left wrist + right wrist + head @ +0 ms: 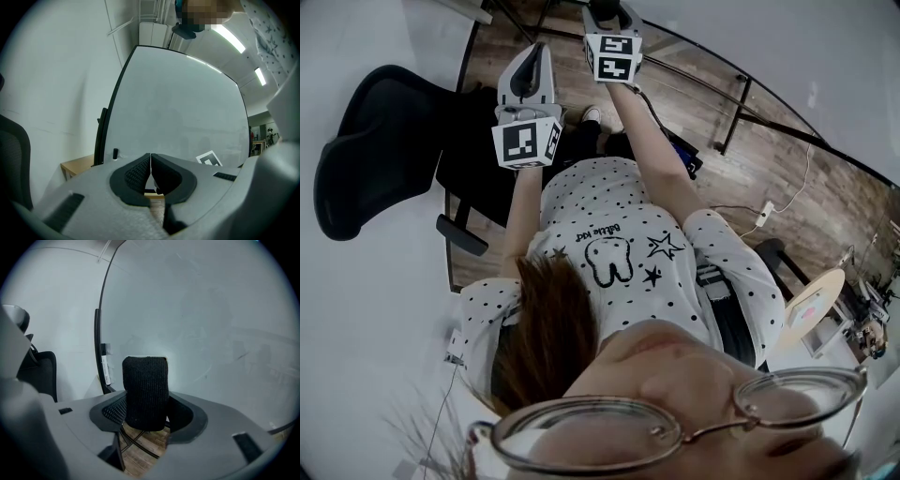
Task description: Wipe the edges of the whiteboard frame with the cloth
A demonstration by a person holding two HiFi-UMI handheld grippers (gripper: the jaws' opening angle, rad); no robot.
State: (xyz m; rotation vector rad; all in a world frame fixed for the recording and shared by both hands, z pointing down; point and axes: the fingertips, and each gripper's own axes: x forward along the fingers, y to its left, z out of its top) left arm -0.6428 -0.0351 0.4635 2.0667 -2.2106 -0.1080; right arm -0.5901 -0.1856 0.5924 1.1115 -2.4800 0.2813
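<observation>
Black and knitted, the cloth (145, 385) sits pinched between the two jaws of the right gripper (147, 414) and pokes up past them. It is close to the white face of the whiteboard (201, 324), but I can't tell if it touches. The dark frame (97, 343) runs up on the left of the cloth, a little apart from it. The left gripper (150, 171) has its jaws pressed together with nothing in them, and it points at the board too. A black chair (366, 159) stands on the wood floor (769, 169).
</observation>
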